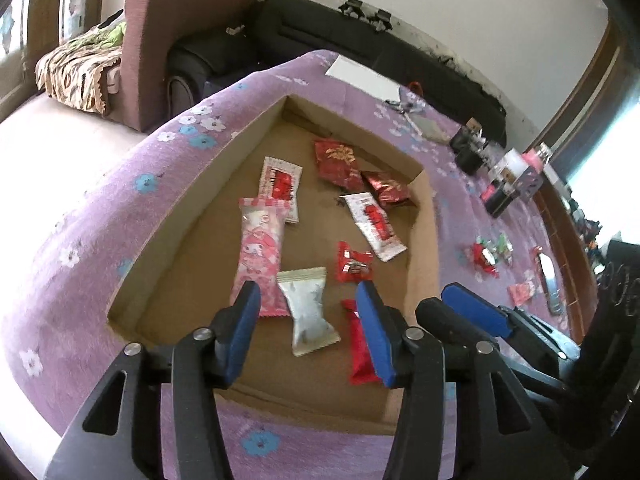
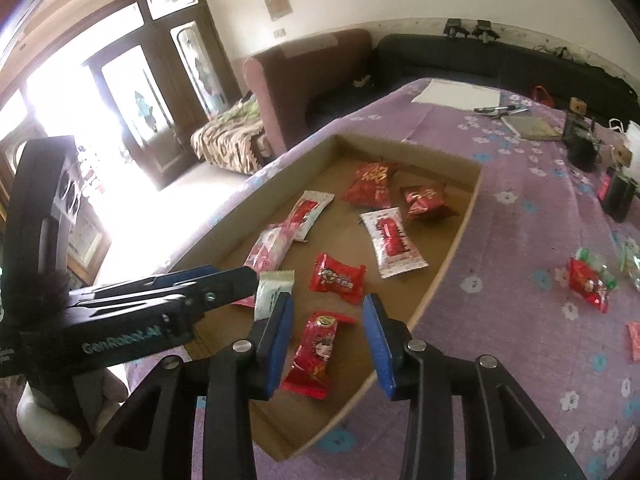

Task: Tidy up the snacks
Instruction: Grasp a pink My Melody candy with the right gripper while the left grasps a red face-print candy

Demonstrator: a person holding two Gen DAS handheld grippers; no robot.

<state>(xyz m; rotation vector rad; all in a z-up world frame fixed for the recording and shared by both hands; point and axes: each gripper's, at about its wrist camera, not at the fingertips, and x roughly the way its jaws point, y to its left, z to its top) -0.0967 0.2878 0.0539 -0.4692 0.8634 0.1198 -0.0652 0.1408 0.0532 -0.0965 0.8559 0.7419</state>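
Hovering over the cardboard tray (image 1: 256, 128) of snacks, both grippers' fingers (image 2: 280, 336) spread apart, gripping nothing

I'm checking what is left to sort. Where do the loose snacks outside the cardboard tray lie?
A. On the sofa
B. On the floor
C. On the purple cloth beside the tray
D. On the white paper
C: a few wrapped snacks lie on the purple cloth, outside the cardboard tray.

Matt brown cardboard box (image 1: 422, 236); glossy foil and plastic snack wrappers (image 2: 394, 242); fuzzy purple cloth on desk (image 2: 520, 280); matt black plastic claw arms.
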